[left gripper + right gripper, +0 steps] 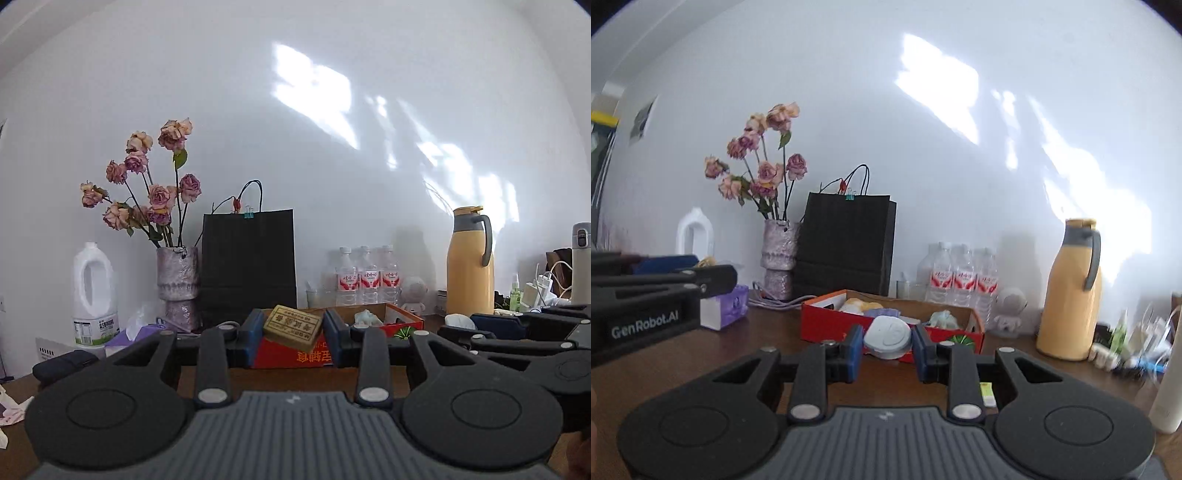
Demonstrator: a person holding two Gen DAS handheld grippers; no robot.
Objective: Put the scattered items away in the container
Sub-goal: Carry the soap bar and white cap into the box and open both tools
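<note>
Both my grippers are pointing level, side by side. Left gripper (292, 328) has its fingers (251, 332) clamped on a tan block (293, 328), tilted a bit. Right gripper (886, 347) is squeezing a pale round thing (887, 336), maybe a lid, can't tell. Each one shows at the edge of the other's view.

Against the white wall, a vase of dried roses (177, 284) is set beside a black paper bag (248, 264). Three water bottles (367, 277) are lined up near a yellow thermos jug (469, 262).
</note>
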